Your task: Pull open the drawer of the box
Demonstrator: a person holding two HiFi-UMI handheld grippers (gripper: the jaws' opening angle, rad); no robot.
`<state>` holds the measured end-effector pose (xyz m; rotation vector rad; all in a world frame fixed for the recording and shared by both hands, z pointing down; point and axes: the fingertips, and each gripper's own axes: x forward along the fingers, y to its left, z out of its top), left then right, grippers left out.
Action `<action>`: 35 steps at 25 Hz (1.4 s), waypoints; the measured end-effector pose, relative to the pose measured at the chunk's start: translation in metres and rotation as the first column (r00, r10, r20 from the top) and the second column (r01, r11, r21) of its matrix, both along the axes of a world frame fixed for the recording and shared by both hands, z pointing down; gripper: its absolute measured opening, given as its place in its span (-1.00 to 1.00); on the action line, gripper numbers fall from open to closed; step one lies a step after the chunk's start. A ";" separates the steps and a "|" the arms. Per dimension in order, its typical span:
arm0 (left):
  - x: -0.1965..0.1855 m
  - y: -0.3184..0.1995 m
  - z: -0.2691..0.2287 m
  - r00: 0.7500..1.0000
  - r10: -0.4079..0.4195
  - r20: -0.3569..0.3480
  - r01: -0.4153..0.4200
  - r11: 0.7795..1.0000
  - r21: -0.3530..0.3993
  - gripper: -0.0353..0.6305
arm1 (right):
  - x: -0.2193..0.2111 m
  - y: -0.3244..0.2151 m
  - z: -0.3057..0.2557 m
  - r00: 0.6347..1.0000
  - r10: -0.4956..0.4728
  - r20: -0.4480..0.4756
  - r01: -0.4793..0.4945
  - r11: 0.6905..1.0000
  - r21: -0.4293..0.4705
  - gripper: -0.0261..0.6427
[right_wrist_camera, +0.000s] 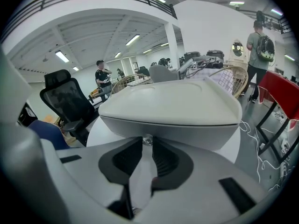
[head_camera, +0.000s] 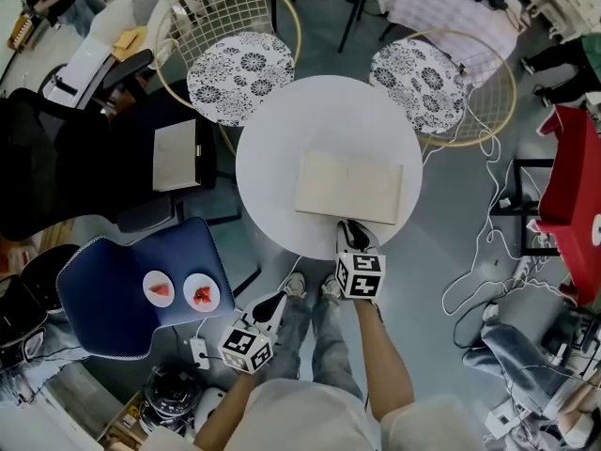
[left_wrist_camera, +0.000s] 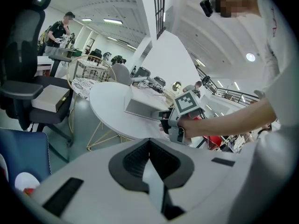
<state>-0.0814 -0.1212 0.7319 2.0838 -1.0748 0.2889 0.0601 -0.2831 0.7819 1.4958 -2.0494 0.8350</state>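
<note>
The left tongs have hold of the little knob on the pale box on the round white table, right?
No, it is the right tongs that have hold of the little knob on the pale box on the round white table. The right gripper view shows the knob pinched between them.

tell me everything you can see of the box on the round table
The box is flat, rectangular and cream, matte like card or wood. It lies on the white round table, near the person's edge. A seam runs along its front face below the top; the drawer looks shut. A small shiny knob sits mid-front, and the right gripper is shut on it. Nothing else touches it.
</note>
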 end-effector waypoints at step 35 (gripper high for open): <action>0.011 0.000 -0.006 1.000 0.012 -0.016 -0.012 1.000 0.027 -0.86 | -0.011 0.085 0.006 1.000 -0.015 0.014 0.016 0.999 -0.044 -0.69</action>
